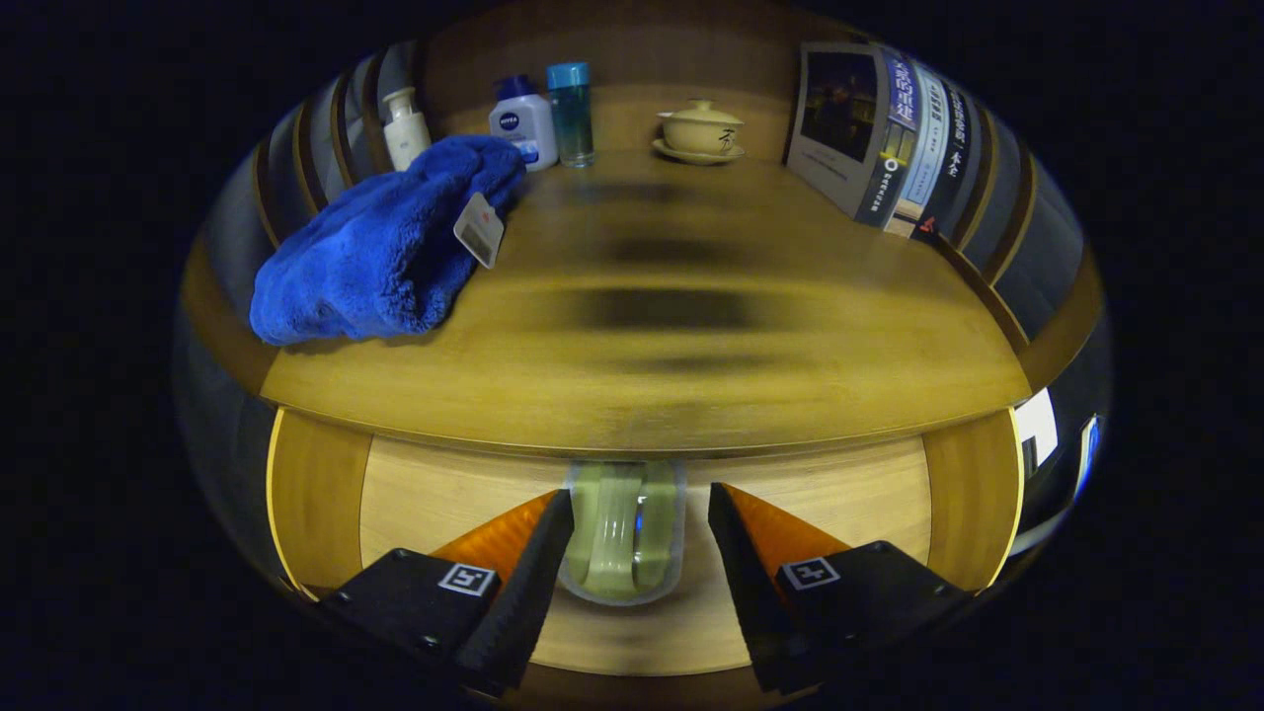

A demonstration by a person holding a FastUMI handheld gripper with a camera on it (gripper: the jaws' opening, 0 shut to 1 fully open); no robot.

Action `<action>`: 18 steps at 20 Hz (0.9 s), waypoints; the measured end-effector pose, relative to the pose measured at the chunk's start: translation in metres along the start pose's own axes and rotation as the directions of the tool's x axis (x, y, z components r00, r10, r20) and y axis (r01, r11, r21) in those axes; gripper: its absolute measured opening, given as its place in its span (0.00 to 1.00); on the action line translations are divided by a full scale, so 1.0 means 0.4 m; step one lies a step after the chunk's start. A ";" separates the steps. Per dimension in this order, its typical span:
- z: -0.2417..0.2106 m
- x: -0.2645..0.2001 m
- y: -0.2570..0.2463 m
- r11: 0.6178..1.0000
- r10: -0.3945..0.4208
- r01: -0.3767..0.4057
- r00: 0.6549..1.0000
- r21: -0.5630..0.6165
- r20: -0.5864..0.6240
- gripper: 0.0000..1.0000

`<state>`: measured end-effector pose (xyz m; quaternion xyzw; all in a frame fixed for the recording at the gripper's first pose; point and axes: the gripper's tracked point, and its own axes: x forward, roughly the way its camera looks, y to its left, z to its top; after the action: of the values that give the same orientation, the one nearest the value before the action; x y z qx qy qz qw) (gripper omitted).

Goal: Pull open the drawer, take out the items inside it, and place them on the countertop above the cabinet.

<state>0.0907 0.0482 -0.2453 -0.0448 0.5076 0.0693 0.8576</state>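
The drawer (444, 494) stands pulled out below the wooden countertop (691, 375), its pale bottom showing. A translucent greenish cup (624, 538) lies in it, its far end tucked under the countertop's front edge. My gripper (640, 499) is open and low over the drawer, with the cup between its two fingers. The left finger is close against the cup's side, while a small gap separates the right finger from it. A blue plush towel (380, 247) with a white tag lies on the countertop's left part.
At the back of the countertop stand a white pump bottle (405, 126), a white bottle with a blue cap (523, 120), a teal tumbler (572, 114) and a lidded tea bowl on a saucer (701, 130). Books (889, 138) lean at the back right.
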 end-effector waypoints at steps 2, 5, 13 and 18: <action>-0.005 0.016 -0.001 1.000 -0.005 0.005 1.000 -0.007 -0.024 0.85; -0.018 0.038 0.004 1.000 0.004 -0.003 0.998 0.005 -0.067 0.79; -0.033 0.029 0.023 0.999 0.029 -0.027 0.995 0.021 -0.096 0.23; -0.035 -0.025 0.029 0.998 0.048 -0.046 0.997 0.032 -0.060 0.23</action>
<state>0.0719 0.0567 -0.2433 -0.0216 0.5353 0.0803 0.8406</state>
